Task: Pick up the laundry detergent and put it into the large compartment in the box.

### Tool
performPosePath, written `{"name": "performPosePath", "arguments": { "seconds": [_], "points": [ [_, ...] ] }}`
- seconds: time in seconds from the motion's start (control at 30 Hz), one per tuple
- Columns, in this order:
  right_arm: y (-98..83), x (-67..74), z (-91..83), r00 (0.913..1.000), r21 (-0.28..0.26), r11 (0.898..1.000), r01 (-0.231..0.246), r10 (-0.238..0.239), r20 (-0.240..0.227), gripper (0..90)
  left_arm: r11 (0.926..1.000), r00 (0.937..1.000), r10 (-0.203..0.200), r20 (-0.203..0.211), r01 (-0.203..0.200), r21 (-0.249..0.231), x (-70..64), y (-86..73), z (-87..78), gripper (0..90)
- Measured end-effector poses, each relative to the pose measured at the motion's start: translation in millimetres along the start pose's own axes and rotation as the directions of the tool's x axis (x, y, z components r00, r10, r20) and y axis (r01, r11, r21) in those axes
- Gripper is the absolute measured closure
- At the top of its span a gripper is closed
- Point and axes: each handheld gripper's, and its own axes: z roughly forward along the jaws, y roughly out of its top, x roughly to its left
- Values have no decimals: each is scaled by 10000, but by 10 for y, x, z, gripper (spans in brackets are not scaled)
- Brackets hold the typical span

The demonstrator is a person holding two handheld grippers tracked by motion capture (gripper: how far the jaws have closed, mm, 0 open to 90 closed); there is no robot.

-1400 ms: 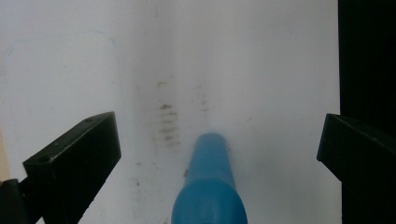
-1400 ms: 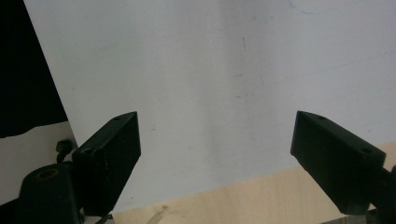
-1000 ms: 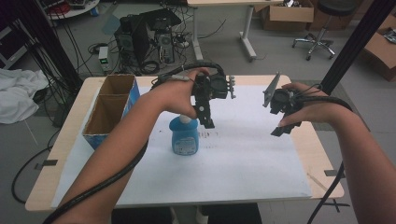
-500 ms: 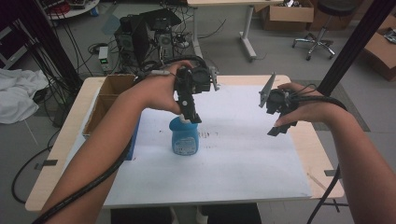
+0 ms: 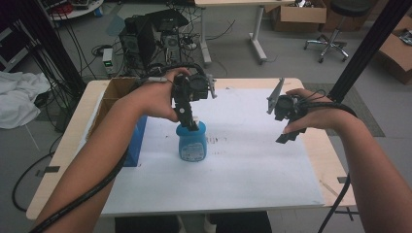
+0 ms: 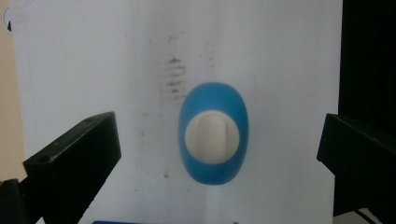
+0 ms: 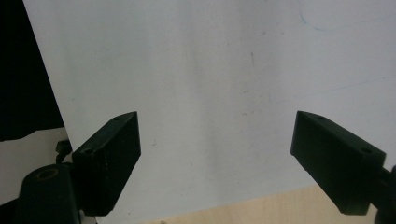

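Observation:
A blue bottle (image 5: 192, 141) with a white cap stands upright on the white sheet (image 5: 243, 170) near the table's middle. My left gripper (image 5: 190, 124) hangs straight above it, pointing down, jaws wide open. In the left gripper view the bottle (image 6: 214, 133) is seen from above, its white cap (image 6: 212, 138) centred between the two black jaws, which are apart from it. My right gripper (image 5: 287, 138) hovers over the sheet's right part, open, with nothing between its jaws; its own view looks down on the bare sheet (image 7: 210, 84).
An open cardboard box (image 5: 114, 99) with a blue side stands at the table's left edge. The wooden table edge (image 5: 335, 160) runs along the right. Faint dark smudges (image 6: 173, 77) mark the sheet beyond the bottle. Computers, cables and a chair stand on the floor behind.
My left gripper has moved left and back, and now hangs above the bottle's cap. The right gripper has shifted slightly left. The bottle has not moved.

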Motion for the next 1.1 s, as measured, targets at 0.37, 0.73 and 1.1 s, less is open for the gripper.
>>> {"name": "performPosePath", "arguments": {
  "seconds": [0.37,0.73,1.1],
  "points": [
    [13,7,13,10000,31,10000,2,-3,21,162,9996,9995,-94,295,87,256,23,-112,150,0],
    [26,37,58,10000,-27,10000,3,-3,-28,162,9983,9988,169,465,-194,547,20,-144,336,1],
    [39,36,97,10000,6,10000,25,-25,-51,162,9977,9981,200,577,-237,633,22,-182,500,0]
  ]
}}
